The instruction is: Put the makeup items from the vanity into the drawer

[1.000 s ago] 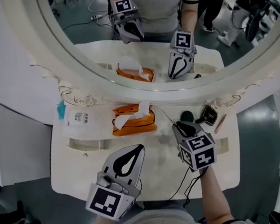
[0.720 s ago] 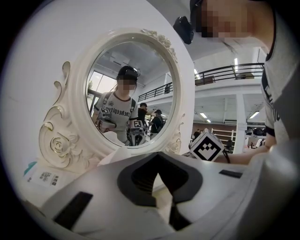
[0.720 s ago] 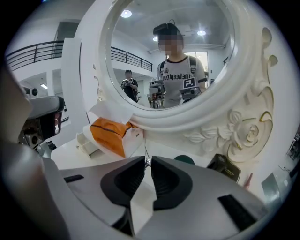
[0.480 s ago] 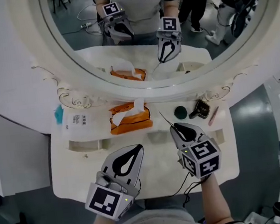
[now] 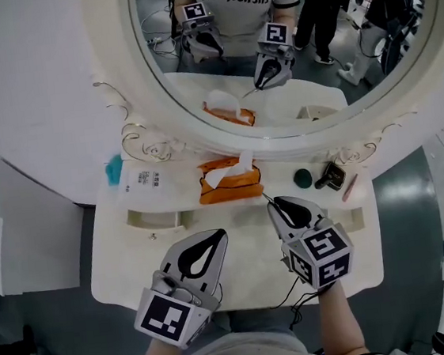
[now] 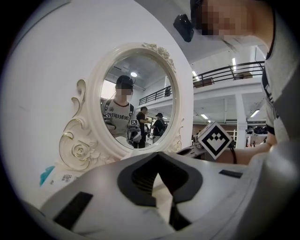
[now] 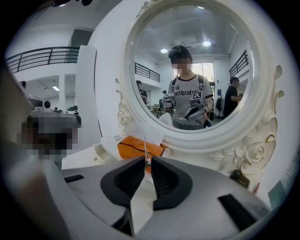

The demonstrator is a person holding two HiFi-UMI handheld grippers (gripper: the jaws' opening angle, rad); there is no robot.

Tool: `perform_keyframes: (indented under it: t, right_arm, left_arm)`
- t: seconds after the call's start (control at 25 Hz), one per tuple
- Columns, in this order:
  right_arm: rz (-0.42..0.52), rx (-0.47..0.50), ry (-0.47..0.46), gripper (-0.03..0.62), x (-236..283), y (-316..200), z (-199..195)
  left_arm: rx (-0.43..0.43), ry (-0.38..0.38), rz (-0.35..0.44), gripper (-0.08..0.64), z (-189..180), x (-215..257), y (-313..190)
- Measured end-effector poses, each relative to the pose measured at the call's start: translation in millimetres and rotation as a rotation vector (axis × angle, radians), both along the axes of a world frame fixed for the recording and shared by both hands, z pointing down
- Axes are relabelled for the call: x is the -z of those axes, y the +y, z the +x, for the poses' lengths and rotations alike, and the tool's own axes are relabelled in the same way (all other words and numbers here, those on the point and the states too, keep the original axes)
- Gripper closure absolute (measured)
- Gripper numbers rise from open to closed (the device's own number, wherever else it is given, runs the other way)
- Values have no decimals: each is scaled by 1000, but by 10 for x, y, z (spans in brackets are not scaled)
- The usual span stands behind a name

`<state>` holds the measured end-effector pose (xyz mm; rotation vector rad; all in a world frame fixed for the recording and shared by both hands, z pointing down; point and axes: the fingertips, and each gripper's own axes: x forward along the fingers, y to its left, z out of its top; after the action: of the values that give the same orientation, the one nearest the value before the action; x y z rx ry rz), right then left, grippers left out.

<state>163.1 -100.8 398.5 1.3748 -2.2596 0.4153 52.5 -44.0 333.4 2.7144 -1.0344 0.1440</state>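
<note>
Your left tongs (image 5: 221, 235) hang closed and empty over the front of the desk (image 5: 124, 263). Use them to open the drawer, which no view shows, while your right tongs (image 5: 278, 204) stay pinched on the thin stick (image 5: 267, 197) just in front of the tissue pack (image 5: 231, 186); keep that hold firm, since so slim a thing could swivel or slip. Compared with a second ago, the right tongs have drawn back from the round pot (image 5: 302, 178), black compact (image 5: 333, 177) and pink pencil (image 5: 350, 187) at the desk's right, while the left tongs sit as before.
</note>
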Motion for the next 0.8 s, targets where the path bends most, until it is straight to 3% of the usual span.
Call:
perform_keyframes:
  t: [0.24, 0.8]
  right_arm:
    - [11, 70, -3, 528, 52, 7, -376]
    - [2, 244, -8, 528, 6, -32, -1236]
  left_arm:
    - [55, 0, 37, 548, -291, 59, 42]
    - [202, -8, 13, 549, -942, 61, 116]
